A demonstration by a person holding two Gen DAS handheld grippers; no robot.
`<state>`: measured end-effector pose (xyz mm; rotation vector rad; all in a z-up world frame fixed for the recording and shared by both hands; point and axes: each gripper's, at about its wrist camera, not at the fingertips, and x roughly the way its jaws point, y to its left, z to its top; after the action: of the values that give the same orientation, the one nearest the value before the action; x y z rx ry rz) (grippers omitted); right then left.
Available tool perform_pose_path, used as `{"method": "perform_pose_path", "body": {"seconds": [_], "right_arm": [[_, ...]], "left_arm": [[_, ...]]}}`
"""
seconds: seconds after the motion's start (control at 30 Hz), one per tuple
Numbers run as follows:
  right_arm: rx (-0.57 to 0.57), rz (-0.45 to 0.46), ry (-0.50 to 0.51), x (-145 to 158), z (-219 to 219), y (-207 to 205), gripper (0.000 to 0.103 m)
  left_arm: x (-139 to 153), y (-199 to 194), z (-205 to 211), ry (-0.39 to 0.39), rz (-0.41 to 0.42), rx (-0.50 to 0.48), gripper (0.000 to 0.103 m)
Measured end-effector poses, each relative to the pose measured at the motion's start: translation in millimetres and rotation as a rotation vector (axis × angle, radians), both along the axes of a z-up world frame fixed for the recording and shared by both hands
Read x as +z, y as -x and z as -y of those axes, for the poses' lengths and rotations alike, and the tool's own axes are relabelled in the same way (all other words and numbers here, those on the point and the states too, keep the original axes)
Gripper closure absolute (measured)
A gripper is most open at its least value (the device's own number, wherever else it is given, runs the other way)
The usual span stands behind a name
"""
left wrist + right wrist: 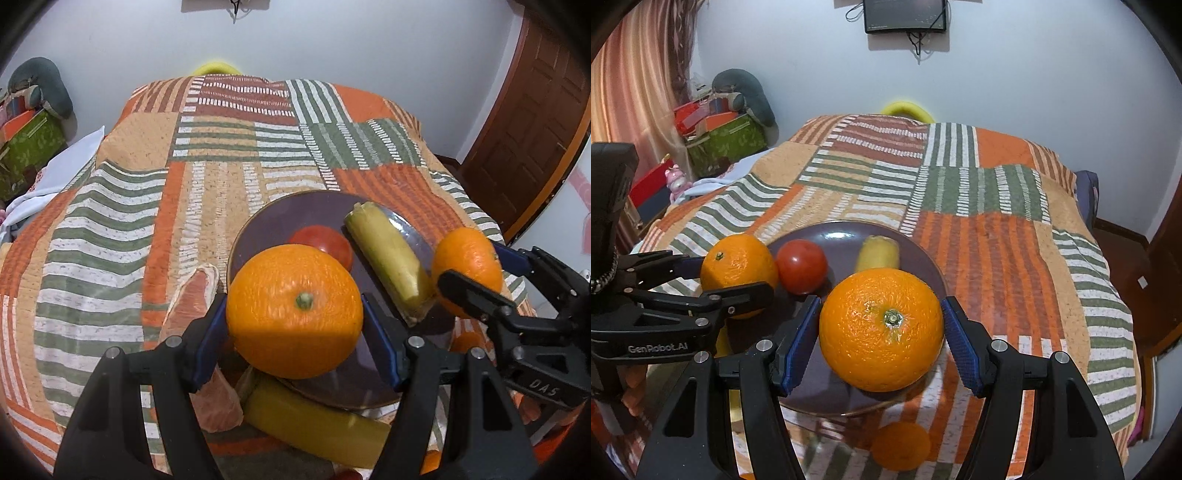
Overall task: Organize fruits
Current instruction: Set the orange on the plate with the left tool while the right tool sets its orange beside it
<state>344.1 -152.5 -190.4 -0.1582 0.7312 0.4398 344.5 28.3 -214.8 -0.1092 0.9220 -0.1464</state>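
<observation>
1. Squarely at lower centre of the left wrist view: left gripper (294, 326) clenched on the left orange (291, 310), blue pads (212, 328) pressed to both flanks, stem end facing the camera.
2. Likewise at lower centre of the right wrist view: right gripper (881, 334) grasping the right orange (879, 321), stem end forward.
3. Held above the near edge of a purple plate (280, 218), both oranges; right one over the plate's right rim in the left wrist view.
4. On the plate: a red tomato (327, 242) mid-frame, a yellow banana piece (386, 260) just right of it, lying diagonally.
5. Off the plate, toward the bottom of the left wrist view: a second banana piece (314, 428), partly under the rim, and a pinkish chunk (192, 295) to the left, kind unclear.
6. At bottom centre of the right wrist view: a smaller orange fruit (901, 445) on the cloth.
7. Underneath everything: a striped patchwork bedspread (147, 184).
8. At far right of the left wrist view: a brown door (535, 110).
</observation>
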Motion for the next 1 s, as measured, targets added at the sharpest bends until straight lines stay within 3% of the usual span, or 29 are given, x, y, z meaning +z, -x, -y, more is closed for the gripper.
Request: {"method": "perform_pose_path", "body": {"seconds": [0.1, 0.23, 0.43, 0.63, 1.0], "right_arm": [[-0.007, 0.000, 0.000, 1, 4, -2, 0.041], [-0.004, 0.004, -0.003, 4, 3, -2, 0.041], [0.027, 0.020, -0.009, 10, -11, -2, 0.041], [0.064, 0.014, -0.004, 7, -30, -1, 0.041], [0.063, -0.035, -0.032, -3, -40, -17, 0.041]], "left_arm": [[3, 2, -1, 0.023, 0.026, -0.012, 0.033], [16, 4, 0, -0.021, 0.069, -0.018, 0.033], [35, 21, -16, -0.027, 0.120, 0.009, 0.032], [35, 31, -34, -0.058, 0.114, 0.049, 0.032], [28, 40, -46, -0.040, 0.109, 0.066, 0.032]]}}
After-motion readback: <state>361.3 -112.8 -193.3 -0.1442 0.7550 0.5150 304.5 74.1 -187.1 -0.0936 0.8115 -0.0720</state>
